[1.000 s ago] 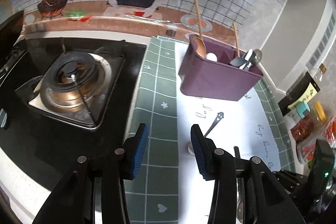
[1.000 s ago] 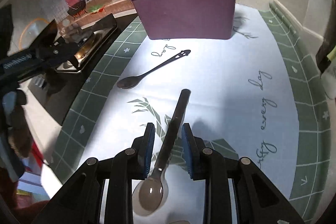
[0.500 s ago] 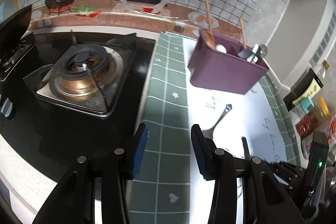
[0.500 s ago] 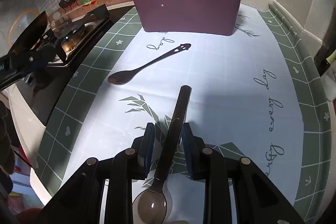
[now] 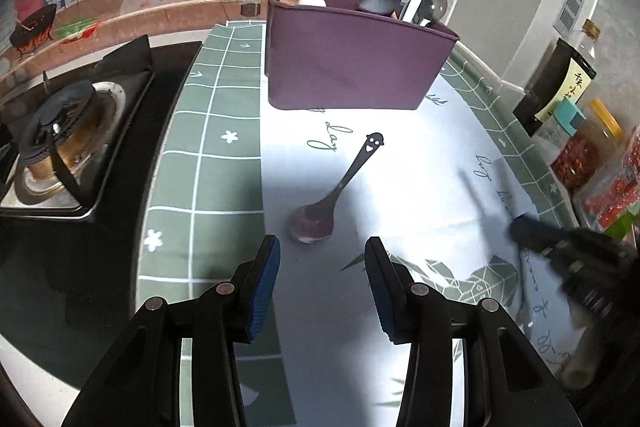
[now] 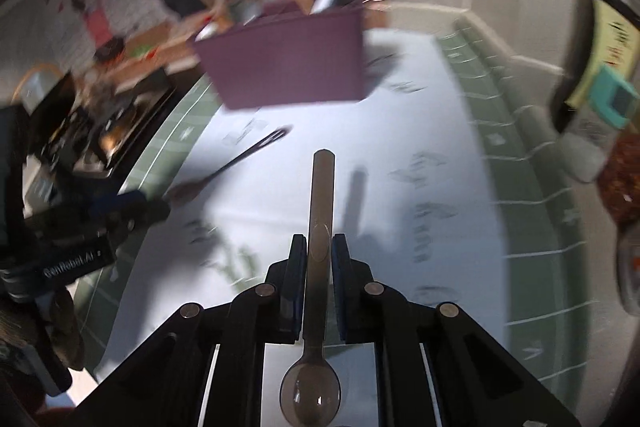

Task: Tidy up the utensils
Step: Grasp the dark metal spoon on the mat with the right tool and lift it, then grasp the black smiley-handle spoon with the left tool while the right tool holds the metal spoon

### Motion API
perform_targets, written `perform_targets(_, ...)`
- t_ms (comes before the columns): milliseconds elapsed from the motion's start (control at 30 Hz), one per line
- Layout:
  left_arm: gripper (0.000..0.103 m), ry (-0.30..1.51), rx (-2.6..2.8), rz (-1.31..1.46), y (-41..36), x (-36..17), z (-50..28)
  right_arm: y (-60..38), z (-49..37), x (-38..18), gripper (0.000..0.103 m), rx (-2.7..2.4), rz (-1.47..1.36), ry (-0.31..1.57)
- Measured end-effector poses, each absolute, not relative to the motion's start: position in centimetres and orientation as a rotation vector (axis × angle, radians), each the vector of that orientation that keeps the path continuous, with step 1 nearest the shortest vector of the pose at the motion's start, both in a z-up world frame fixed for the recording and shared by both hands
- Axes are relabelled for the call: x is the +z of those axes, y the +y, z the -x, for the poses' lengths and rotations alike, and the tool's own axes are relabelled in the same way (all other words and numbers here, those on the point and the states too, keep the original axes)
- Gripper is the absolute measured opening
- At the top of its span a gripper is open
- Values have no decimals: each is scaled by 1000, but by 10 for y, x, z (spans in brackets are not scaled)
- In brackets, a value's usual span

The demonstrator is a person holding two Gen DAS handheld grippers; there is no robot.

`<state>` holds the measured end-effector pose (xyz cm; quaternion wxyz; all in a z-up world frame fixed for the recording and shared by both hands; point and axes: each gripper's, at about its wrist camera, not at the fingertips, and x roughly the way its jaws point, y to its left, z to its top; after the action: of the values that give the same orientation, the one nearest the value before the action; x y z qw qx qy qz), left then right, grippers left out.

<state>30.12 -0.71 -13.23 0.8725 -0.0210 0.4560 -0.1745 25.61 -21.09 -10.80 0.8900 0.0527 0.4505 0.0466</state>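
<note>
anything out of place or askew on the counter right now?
One black spoon with a smiley handle lies loose on the mat, outside the purple caddy. The right gripper is closing on a translucent spoon. No spills or damage.

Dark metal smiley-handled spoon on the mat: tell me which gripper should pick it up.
Left. The left gripper is open and empty, with the dark metal smiley-handled spoon lying just ahead of its fingers. The right gripper is closing on a translucent grey plastic spoon.
</note>
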Motion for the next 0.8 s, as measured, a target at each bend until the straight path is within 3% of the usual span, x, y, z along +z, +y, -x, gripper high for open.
perform_targets(300,45,960,-313,18,-13,-150,-316,-264,-252,-98,11,-19,-190,903)
perform_targets(733,45,915,-320,-94,-32,-156,-324,-262,-250,-104,11,2,-202,915)
perform_targets(767,44,915,-320,-92,-31,-156,-325,-262,-250,-103,11,2,-203,913)
perform_targets(800,35,913,-315,-87,-30,-155,-326,-262,-251,-102,11,5,-203,910)
